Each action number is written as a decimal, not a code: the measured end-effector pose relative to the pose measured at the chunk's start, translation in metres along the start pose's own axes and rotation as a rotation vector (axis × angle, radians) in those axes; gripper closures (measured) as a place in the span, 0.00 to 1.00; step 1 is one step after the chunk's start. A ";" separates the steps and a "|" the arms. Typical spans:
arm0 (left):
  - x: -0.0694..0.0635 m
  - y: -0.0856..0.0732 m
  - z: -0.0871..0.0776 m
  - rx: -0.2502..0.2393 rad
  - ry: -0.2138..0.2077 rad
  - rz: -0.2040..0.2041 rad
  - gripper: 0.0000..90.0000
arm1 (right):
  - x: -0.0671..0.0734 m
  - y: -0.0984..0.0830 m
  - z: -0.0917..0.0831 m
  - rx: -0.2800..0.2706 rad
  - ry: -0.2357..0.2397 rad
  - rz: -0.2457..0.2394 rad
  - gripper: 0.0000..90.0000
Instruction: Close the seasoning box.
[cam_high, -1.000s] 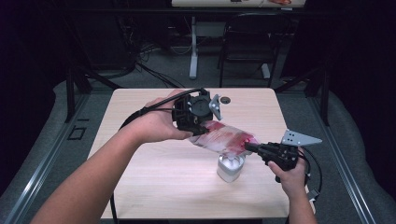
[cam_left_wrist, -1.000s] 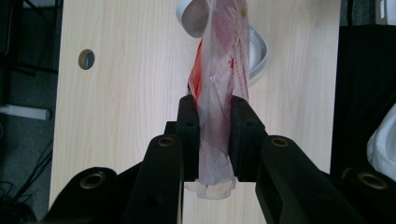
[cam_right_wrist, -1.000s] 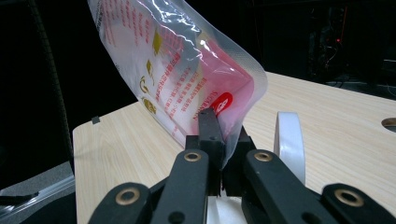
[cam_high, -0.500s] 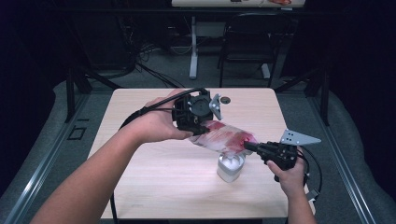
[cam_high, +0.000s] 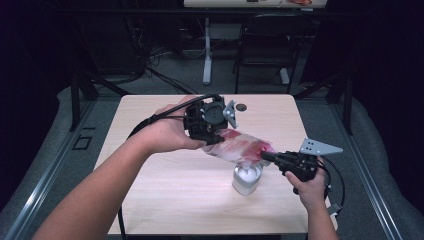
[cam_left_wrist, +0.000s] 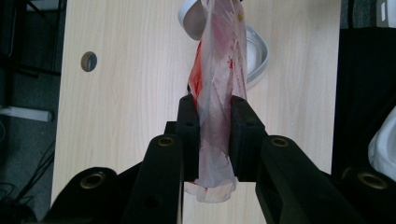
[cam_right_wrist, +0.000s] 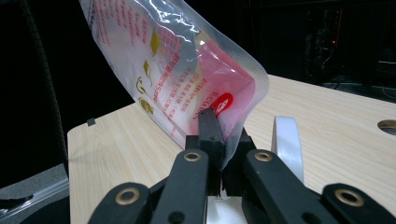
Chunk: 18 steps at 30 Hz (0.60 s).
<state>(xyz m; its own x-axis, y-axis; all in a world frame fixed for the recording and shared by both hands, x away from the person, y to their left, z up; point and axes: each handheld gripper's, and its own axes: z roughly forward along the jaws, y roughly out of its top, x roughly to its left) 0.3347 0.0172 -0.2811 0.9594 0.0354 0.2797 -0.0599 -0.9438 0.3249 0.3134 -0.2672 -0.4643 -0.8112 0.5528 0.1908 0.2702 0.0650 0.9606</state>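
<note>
A clear plastic pouch (cam_high: 241, 148) with red print and reddish contents hangs slanted above the table (cam_high: 165, 200), stretched between both grippers. My left gripper (cam_high: 214, 138) is shut on its upper end; in the left gripper view the pouch (cam_left_wrist: 217, 88) is pinched between the pads of that gripper (cam_left_wrist: 215, 107). My right gripper (cam_high: 266, 156) is shut on the lower corner, and in the right gripper view the pouch (cam_right_wrist: 187, 70) rises from its jaws (cam_right_wrist: 219, 128). A white open container (cam_high: 246, 179) stands right under the low end; its rim (cam_left_wrist: 259, 53) and edge (cam_right_wrist: 287, 140) show beside the pouch.
A round cable hole (cam_high: 241, 107) sits near the table's far edge, also seen as a hole (cam_left_wrist: 88, 61). Beyond the table stand a dark chair (cam_high: 270, 45) and a white desk leg (cam_high: 207, 50). Cables trail from both grippers across the table's left and right sides.
</note>
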 end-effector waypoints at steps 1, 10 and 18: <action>0.000 -0.001 0.000 -0.003 -0.002 -0.005 0.85 | 0.000 0.000 0.000 0.000 -0.001 0.000 0.99; 0.001 -0.007 0.004 -0.015 -0.014 -0.019 0.85 | 0.001 0.000 0.000 0.006 0.001 -0.001 0.99; 0.001 -0.023 0.009 -0.040 -0.029 -0.045 0.85 | 0.003 0.001 0.000 0.013 0.000 -0.010 0.99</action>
<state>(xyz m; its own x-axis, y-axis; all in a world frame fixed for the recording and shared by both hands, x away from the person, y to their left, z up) 0.3395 0.0360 -0.2968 0.9689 0.0674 0.2383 -0.0271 -0.9276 0.3725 0.3113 -0.2655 -0.4632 -0.8140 0.5518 0.1817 0.2691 0.0811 0.9597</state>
